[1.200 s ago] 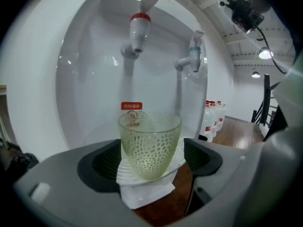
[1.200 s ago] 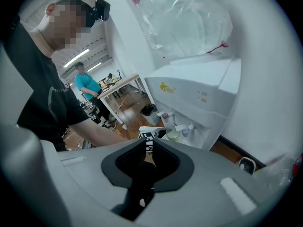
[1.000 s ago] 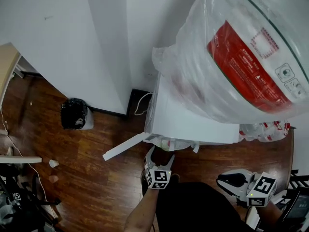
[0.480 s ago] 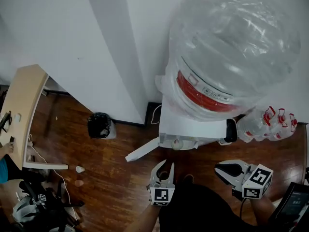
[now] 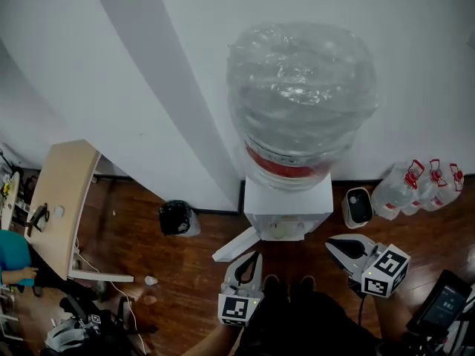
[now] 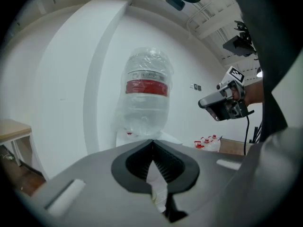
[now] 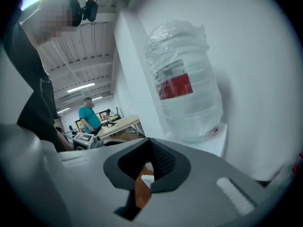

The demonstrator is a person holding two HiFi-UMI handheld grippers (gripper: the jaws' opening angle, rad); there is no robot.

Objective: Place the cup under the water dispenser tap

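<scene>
The task looks done: a pale round thing that seems to be the cup (image 5: 281, 229) sits tucked into the front of the water dispenser (image 5: 288, 199), while the left gripper (image 5: 254, 257) and right gripper (image 5: 332, 244) hang clear of it, fingers closed on nothing.

White walls (image 5: 74, 50) fill the upper frame. Dark wooden floor (image 5: 128, 225) lies below, with a pale desk (image 5: 63, 199) at lower left.
</scene>
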